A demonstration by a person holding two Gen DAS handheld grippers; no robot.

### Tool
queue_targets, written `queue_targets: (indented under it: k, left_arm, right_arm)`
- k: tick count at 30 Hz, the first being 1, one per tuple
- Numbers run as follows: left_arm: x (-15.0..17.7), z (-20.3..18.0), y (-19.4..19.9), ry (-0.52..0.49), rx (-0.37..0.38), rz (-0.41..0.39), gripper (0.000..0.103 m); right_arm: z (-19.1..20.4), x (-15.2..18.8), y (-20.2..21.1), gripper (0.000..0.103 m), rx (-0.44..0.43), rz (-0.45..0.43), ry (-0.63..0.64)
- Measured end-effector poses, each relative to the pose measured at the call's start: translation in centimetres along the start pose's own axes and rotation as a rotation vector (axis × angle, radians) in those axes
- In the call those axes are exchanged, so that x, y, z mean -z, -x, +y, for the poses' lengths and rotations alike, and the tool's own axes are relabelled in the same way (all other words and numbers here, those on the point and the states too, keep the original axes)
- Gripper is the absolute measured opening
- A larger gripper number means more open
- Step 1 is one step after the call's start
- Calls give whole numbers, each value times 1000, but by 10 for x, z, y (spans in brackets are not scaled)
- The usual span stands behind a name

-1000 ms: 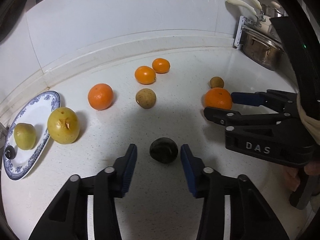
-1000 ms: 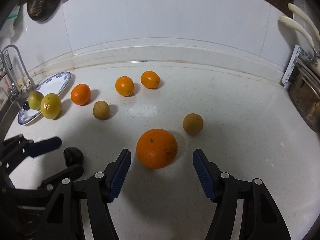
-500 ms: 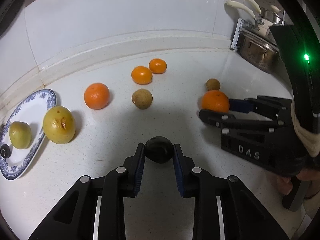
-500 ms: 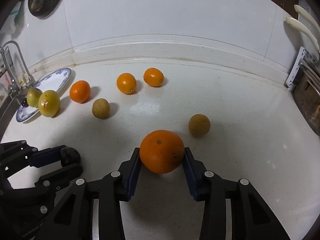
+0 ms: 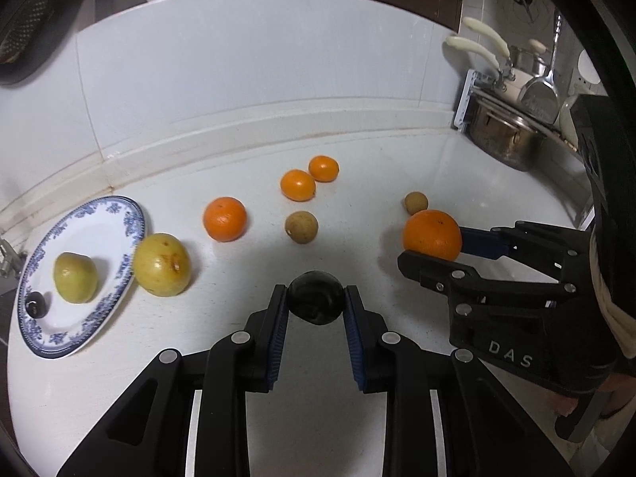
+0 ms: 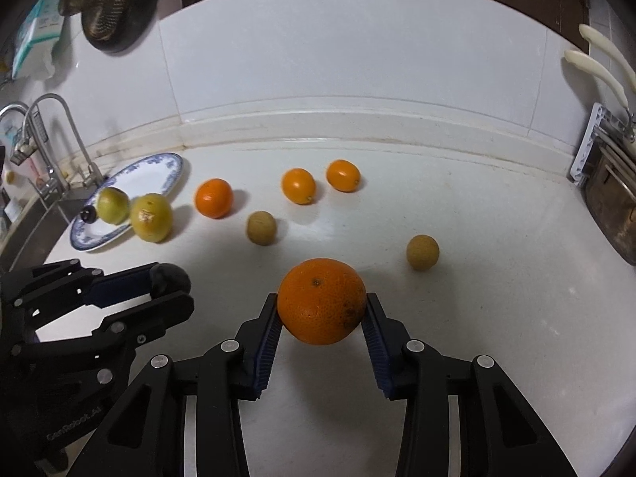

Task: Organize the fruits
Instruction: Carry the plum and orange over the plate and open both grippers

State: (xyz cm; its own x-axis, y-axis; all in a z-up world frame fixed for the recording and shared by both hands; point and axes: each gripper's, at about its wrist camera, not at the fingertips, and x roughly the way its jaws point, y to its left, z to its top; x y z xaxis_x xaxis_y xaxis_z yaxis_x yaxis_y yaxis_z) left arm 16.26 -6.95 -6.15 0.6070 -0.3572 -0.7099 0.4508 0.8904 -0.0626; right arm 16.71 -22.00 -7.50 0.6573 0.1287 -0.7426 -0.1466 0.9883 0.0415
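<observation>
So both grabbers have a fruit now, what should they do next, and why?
Probably carry them toward the plate. The left gripper is shut on the dark fruit, the right gripper on the big orange, and the plate already holds a green fruit.

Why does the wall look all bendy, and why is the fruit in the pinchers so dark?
Both wrist views use a fisheye lens, so the straight wall ledge curves and black corners ring each picture. In the left wrist view the dark fruit has dark skin itself. In the right wrist view the countertop shows soft shadows beside each fruit, and the yellow fruit is slightly blurred.
</observation>
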Motion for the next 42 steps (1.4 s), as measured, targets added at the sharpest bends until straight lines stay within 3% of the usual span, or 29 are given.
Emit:
queue_targets:
  k: [20, 42]
  left_arm:
    - [29, 59, 79, 54, -57, -92, 28]
    - [49, 144, 123, 94, -132, -130, 27]
  right_arm:
    - [83, -10, 49, 42, -58, -96, 78]
    - [182, -29, 41, 42, -141, -117, 142]
